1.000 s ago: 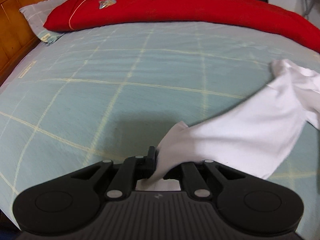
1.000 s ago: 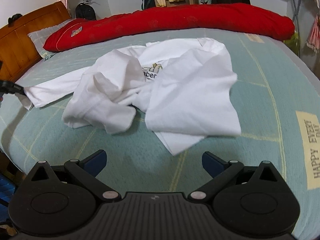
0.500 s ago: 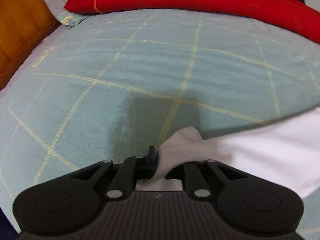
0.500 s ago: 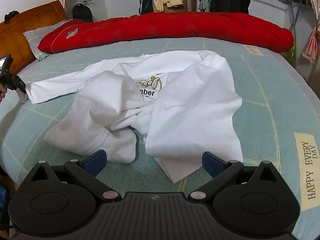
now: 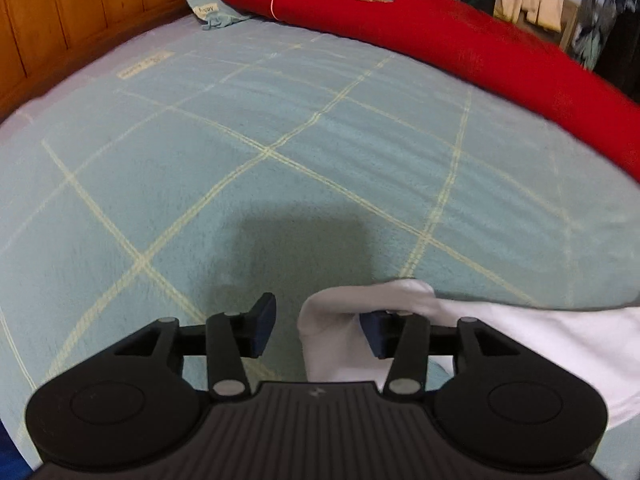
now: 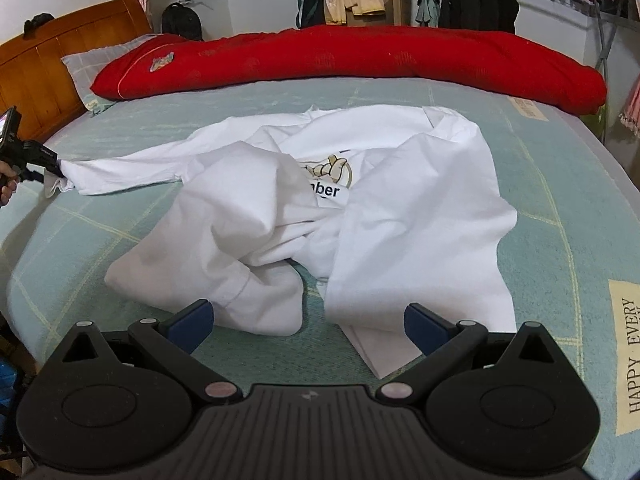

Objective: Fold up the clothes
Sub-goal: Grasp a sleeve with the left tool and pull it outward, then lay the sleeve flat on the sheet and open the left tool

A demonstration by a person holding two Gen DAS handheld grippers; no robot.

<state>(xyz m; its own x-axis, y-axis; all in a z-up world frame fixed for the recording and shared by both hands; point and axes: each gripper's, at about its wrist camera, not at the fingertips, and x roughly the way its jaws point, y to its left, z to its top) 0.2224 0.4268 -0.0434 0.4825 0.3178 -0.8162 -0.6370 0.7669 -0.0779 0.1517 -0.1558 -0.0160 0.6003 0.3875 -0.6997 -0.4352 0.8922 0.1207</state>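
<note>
1. The shirt [image 6: 320,208], white with a printed front, lies crumpled on the bed [image 6: 560,208], its body bunched in the middle and one sleeve [image 6: 124,172] stretched out to the left.
2. The left gripper [image 5: 316,326] has its jaws parted; the sleeve's cuff [image 5: 332,328] sits in the gap, draped over the right finger [image 5: 374,336] and clear of the left finger [image 5: 262,322]. Nothing is clamped.
3. In the right wrist view the left gripper [image 6: 48,168] shows at the far left edge, at the sleeve's end, with part of a hand [image 6: 6,190] behind it.
4. The right gripper [image 6: 306,324] is spread wide and holds nothing. It hangs above the near hem of the shirt, fingers to either side of the bunched cloth and not touching it.
5. A red quilt [image 6: 360,60] lies rolled along the far side of the bed, well apart from the shirt.
6. A pillow [image 6: 92,68] sits beside the quilt's left end, against the wooden headboard [image 6: 48,52].
7. The sheet is pale green with yellow grid lines; a label [image 6: 628,360] on its right reads "HAPPY EVERY".
</note>
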